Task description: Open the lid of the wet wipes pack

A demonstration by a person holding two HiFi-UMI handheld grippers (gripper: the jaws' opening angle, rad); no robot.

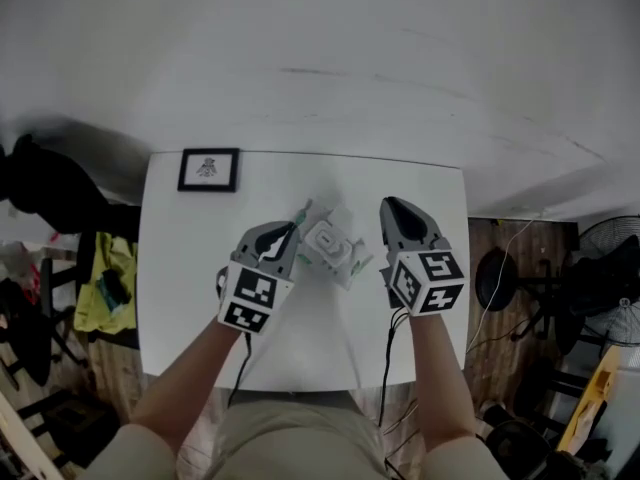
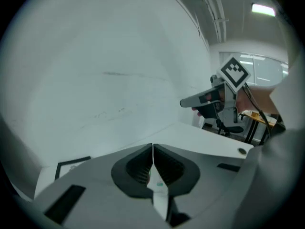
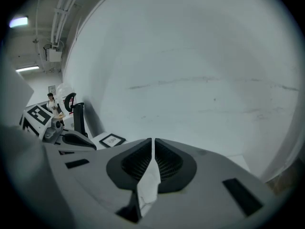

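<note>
Wet wipes pack [image 1: 335, 248] held above surface [image 1: 180, 268], long axis running hand to hand. Left gripper [image 1: 292, 236] fingers clenched on one end seam, right gripper [image 1: 390, 213] fingers clenched on the other. Lid [image 1: 334, 241] looks to face up, midway between them, so neither hand nearer.

our left gripper [image 1: 294, 229] and right gripper [image 1: 388, 207] are pale grey shells with black ribbed pads [image 3: 138, 162]. each bears a black-and-white marker cube [image 1: 248, 300] and trails a black cable [image 1: 387, 366]. at bottom centre we wear beige clothing [image 1: 290, 436].

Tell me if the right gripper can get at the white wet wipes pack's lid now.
Probably not: the right gripper is shut on the edge of the white wet wipes pack and must let go first.
</note>
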